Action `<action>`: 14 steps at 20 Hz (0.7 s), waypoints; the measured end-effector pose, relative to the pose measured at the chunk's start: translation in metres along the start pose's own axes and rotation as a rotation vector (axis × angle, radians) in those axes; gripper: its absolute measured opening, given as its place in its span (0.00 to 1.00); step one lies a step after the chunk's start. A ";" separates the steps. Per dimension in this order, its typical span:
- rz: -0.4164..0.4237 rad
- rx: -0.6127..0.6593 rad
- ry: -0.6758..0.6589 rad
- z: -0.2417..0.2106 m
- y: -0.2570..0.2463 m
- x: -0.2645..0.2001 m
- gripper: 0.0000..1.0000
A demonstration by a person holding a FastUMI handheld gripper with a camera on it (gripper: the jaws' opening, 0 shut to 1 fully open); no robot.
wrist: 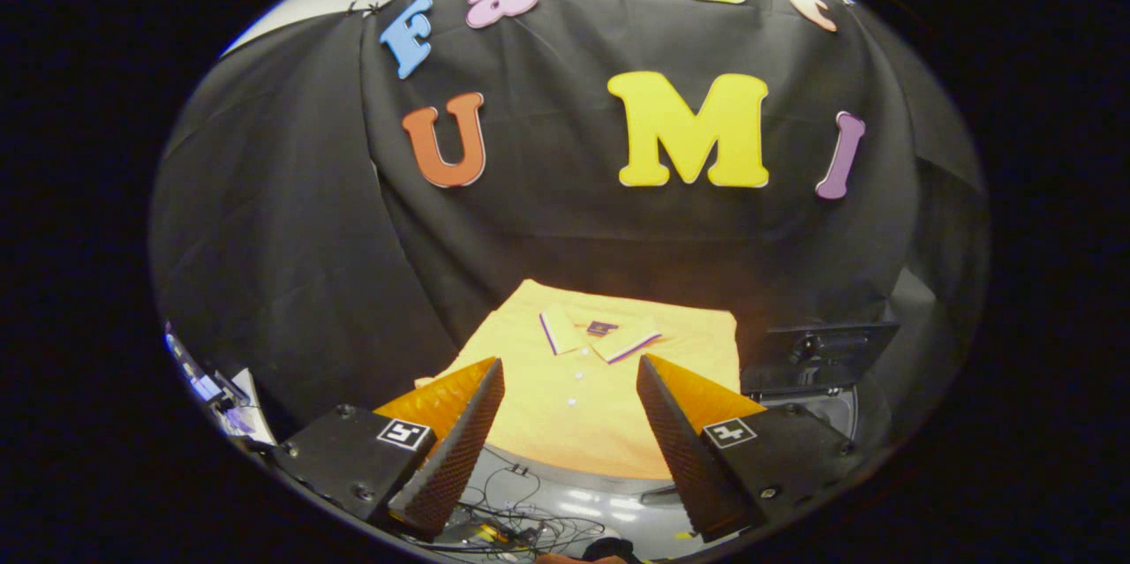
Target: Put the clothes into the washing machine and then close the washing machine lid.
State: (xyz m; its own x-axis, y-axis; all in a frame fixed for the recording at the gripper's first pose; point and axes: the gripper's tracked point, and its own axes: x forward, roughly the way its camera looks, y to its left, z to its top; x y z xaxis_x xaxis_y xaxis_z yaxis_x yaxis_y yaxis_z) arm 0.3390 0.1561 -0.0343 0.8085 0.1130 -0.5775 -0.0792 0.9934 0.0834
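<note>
- While nothing is yet between its fingers, the gripper hangs spread wide and empty above the near edge of the yellow polo shirt, which lies folded flat on a pale table just ahead of and beyond the fingertips.
- Beside the left finger, loose cables trail on the table under the gripper; a low approach could, I judge, snag them and drag them along with the cloth.
- Between the fingers, the shirt is a flat stack of layers: a shallow pinch would likely take only the top layer, so the garment unfolds and trails when lifted.
- Past the right finger, the washing machine stands just beside the shirt with its dark lid raised; a dangling sleeve could catch on the rim or hang out, blocking the lid from closing. How wide the opening is cannot be told.
</note>
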 end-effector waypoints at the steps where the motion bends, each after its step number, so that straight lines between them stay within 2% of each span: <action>1: 0.010 0.002 0.048 0.001 0.000 0.014 0.98; 6: 0.050 -0.002 0.274 -0.012 0.000 0.077 0.97; 10: 0.048 0.087 0.488 -0.038 0.001 0.116 0.97; 12: 0.042 0.086 0.523 -0.039 0.001 0.135 0.97; 14: 0.000 0.053 0.565 -0.042 0.000 0.147 0.97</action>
State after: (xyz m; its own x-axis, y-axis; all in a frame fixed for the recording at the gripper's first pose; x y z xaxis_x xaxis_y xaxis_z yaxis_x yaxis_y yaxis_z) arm 0.4333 0.1734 -0.1530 0.3699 0.1214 -0.9211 -0.0376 0.9926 0.1157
